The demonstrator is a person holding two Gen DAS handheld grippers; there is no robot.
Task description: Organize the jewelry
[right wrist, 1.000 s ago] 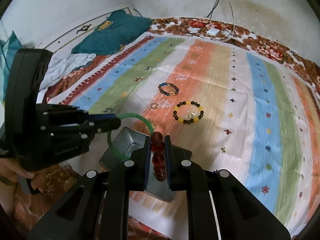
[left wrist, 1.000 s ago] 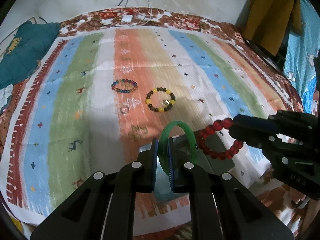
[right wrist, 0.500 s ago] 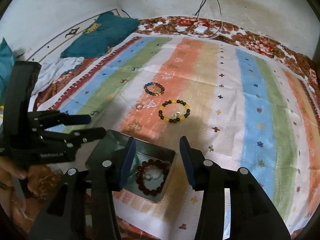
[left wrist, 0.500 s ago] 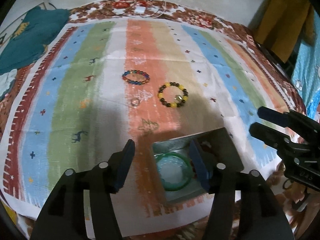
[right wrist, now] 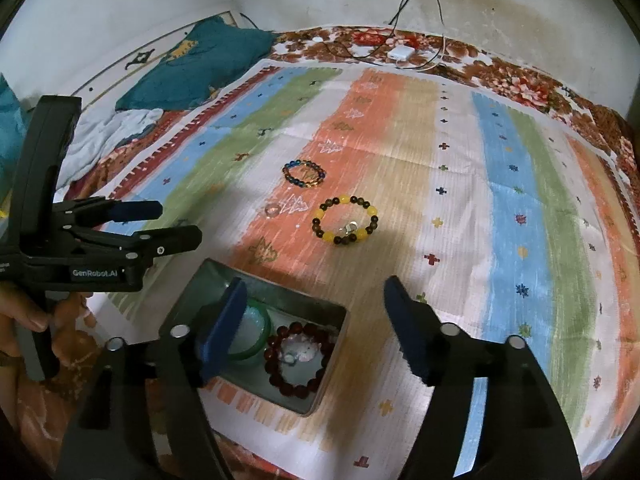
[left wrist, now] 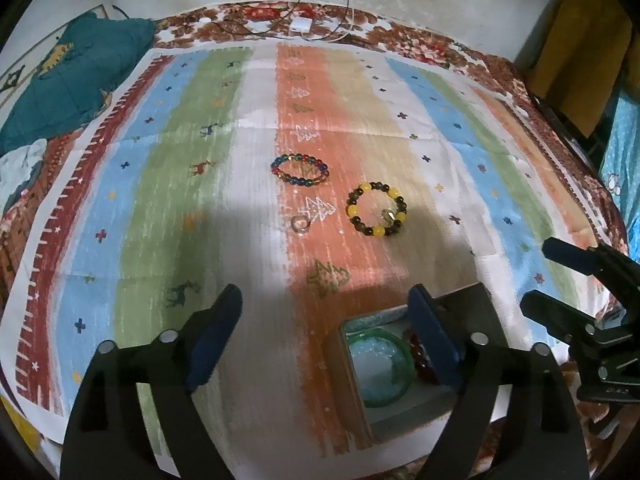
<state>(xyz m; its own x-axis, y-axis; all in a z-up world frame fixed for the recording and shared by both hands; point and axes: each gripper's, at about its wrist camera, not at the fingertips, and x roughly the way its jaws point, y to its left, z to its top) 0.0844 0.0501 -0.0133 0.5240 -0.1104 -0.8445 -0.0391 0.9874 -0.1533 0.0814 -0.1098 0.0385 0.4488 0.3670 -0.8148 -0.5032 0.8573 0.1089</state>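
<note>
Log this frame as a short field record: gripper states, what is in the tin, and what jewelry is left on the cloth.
left gripper: open, empty, above the cloth near the tin
right gripper: open, empty, over the tin's right side
tin: open, on the near edge of the striped cloth
in tin: green bangle, red bead bracelet, side by side
on cloth: multicolour bead bracelet, yellow and dark bead bracelet, small ring
progress: two pieces boxed, three left out
</note>
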